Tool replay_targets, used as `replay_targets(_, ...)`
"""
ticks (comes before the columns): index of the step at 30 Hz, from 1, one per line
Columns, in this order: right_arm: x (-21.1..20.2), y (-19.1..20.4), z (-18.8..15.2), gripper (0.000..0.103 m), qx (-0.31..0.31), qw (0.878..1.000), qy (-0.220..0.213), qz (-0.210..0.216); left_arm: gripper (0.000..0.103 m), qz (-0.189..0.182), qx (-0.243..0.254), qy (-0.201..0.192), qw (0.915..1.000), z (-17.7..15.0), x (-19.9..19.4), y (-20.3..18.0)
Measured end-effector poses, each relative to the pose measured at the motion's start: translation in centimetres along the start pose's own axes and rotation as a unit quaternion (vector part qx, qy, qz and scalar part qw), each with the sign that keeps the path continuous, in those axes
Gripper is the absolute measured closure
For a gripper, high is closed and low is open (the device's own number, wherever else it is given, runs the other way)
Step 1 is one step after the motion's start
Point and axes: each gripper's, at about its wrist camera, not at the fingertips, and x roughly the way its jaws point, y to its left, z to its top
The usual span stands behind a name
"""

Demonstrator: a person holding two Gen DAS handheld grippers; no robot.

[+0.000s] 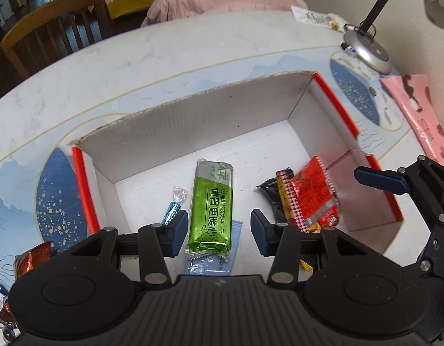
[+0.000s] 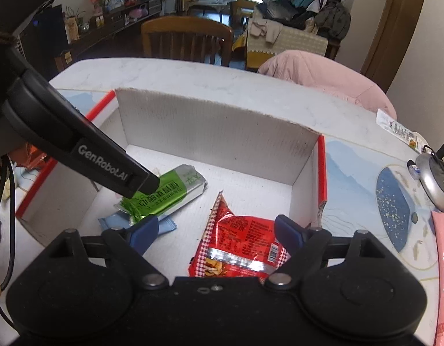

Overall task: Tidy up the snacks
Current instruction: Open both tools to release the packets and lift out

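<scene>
On our marbled table (image 1: 164, 46) sits the open cardboard box (image 1: 193, 106), holding a green snack bar (image 1: 212, 204) and a red packet (image 2: 239, 239). We hold our left gripper (image 1: 219, 230) and right gripper (image 2: 216, 236) above them, both with jaws apart and gripping nothing.

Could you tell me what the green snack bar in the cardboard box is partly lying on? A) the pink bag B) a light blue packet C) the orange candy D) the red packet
B: the green snack bar overlaps a light blue packet at its near end.
</scene>
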Motion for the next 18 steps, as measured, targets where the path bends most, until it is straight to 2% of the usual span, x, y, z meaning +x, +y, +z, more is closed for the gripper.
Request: replay_targets(18, -5.5, 2.8, -0.5, 0.013, 0.031, 0.998, -0.058, 0.003, 0.056, -0.013, 0.003, -0.073, 0.9972, -4.5, -7.1, 2.1)
